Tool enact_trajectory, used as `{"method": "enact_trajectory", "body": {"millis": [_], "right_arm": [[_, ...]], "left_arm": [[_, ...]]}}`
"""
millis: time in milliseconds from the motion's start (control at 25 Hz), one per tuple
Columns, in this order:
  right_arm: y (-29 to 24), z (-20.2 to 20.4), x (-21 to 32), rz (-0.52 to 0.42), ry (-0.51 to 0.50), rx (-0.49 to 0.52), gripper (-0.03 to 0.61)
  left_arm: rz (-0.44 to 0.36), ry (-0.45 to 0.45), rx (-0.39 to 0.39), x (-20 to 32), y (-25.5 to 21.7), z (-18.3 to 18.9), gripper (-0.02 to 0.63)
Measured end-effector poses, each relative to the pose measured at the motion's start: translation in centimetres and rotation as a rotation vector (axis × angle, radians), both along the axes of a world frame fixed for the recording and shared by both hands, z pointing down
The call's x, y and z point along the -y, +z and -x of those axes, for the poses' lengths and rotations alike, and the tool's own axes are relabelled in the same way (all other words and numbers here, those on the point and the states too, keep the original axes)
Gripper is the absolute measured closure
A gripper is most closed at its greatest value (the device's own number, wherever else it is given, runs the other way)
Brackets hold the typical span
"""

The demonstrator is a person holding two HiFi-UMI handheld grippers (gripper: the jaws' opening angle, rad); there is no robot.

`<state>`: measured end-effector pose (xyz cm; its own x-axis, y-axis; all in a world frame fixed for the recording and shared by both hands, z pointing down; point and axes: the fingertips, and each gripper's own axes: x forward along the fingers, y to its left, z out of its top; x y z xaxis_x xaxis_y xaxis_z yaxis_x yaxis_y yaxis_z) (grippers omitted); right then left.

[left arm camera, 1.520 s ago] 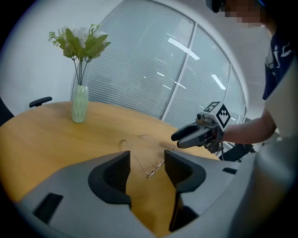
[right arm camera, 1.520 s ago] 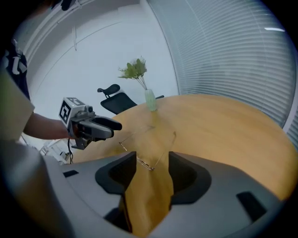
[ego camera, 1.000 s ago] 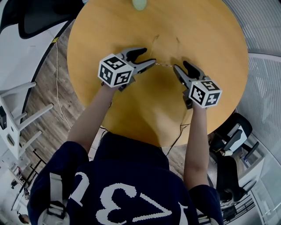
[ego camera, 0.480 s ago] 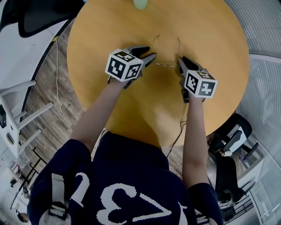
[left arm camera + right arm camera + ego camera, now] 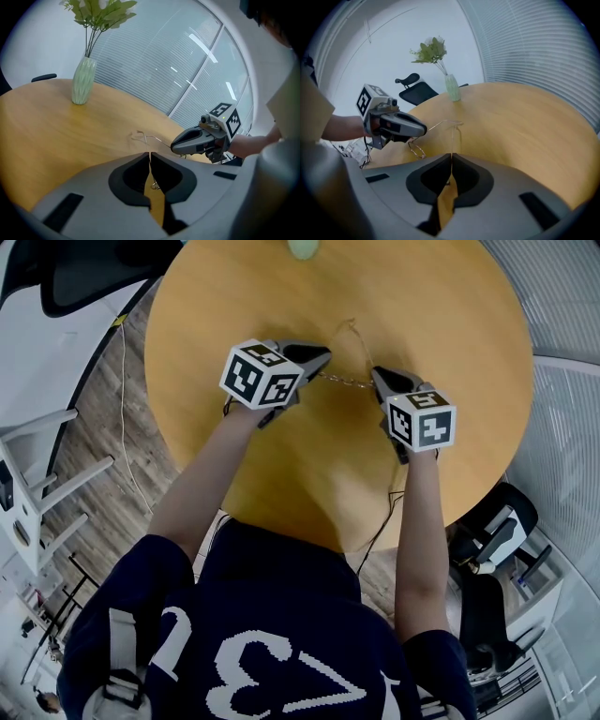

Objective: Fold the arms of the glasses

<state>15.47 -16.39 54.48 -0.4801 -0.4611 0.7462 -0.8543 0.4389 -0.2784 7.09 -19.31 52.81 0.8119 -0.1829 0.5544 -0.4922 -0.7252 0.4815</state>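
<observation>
Changed within last second: wide to shut, both claws.
- Left claw: pinched on thin wire at one end of glasses.
- Right claw: pinched on thin wire at other end.
- Glasses: spanning gap between claw tips, over desk; contact with surface not clear.
- Arm tips closer together than one second ago.
- Judged: grip secured on both sides, folding now possible, arms not yet folded flat.
- Risk: bending thin wire
</observation>
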Motion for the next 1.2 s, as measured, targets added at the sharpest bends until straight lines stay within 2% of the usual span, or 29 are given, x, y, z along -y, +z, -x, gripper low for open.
{"method": "enact_trajectory", "body": {"millis": [200,360,560,920,1200], "right_arm": [[0.0,1.9,-0.7,-0.004,-0.198,-0.076,0.551],[0.0,3.0,-1.4,-0.011,-0.362,-0.14,0.551],[0.0,3.8,-1.8,0.005,-0.493,-0.196,0.551],[0.3,4.5,-3.9,0.103,-0.755,-0.24,0.551],[0.8,5.0,-5.7,0.195,-0.878,-0.226,0.549]], "left_arm": [[0.021,0.071,0.018,-0.6,0.2,0.6,0.589],[0.086,0.218,0.039,-2.6,0.6,0.1,0.592],[0.14,0.373,0.093,-4.7,1.1,-0.2,0.592],[0.253,0.444,0.089,-5.9,1.4,-0.7,0.592],[0.331,0.575,0.133,-8.6,1.8,-0.6,0.592]]}}
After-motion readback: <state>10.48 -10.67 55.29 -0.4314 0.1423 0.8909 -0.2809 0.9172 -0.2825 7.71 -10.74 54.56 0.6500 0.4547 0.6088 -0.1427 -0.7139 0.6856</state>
